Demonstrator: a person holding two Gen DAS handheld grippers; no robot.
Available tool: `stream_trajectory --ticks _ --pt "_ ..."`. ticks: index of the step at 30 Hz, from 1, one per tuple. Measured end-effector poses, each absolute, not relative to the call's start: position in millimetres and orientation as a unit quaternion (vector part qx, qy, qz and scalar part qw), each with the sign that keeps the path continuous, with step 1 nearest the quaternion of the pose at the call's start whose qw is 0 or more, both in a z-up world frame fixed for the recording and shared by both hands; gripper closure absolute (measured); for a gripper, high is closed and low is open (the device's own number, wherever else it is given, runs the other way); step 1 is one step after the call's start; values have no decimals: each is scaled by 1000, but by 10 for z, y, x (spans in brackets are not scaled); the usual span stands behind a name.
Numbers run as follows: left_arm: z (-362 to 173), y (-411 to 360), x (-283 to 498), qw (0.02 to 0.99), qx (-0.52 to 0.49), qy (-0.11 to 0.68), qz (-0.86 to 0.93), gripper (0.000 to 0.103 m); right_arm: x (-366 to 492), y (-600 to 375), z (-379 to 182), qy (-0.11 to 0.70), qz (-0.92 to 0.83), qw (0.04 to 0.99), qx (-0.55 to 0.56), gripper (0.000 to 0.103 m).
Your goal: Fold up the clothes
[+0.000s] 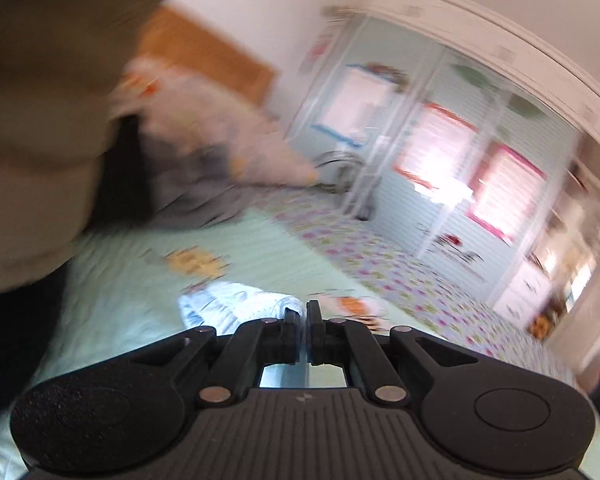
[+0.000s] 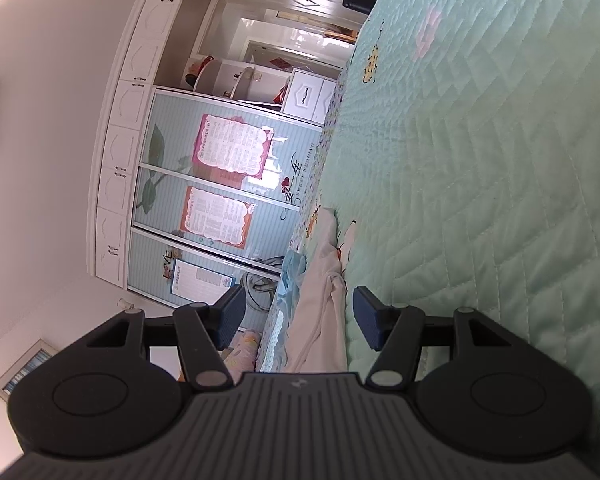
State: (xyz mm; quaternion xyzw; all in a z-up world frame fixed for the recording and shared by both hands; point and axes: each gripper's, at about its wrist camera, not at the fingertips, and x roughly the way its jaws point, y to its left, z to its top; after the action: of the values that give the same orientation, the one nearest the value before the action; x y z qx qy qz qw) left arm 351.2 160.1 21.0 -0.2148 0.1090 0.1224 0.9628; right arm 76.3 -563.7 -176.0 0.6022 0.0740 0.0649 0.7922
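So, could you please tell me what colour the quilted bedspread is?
The bedspread is pale mint green with small flower motifs, seen best in the right wrist view.

a pale cream garment (image 2: pixel 324 312) lies rumpled along the edge of the green quilted bed (image 2: pixel 480 160).

Left tongs (image 1: pixel 303 312) shut, nothing btwn pads — right tongs (image 2: pixel 298 316) open, rolled sideways.

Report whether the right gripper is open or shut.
Open: the right gripper has its fingers apart, with white cloth lying beyond the gap.
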Motion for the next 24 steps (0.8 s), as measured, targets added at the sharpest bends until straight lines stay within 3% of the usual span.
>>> stream_trajectory --ticks 9,14,19,22,24 --pt "646 -790 3499 992 21 105 -60 100 757 -5693 -1796 71 68 766 635 42" --pt "113 -2264 3210 960 175 145 -162 100 740 -5757 -1864 63 79 732 673 41" --pt "-520 -3137 2831 917 275 184 -223 99 767 -5759 -1863 66 91 718 687 41" --pt "-715 -3337 2692 901 315 200 -220 92 768 -5761 -1864 67 98 710 694 41" --pt "-793 -3372 2676 894 330 220 -208 81 773 -5763 -1862 67 101 705 699 39"
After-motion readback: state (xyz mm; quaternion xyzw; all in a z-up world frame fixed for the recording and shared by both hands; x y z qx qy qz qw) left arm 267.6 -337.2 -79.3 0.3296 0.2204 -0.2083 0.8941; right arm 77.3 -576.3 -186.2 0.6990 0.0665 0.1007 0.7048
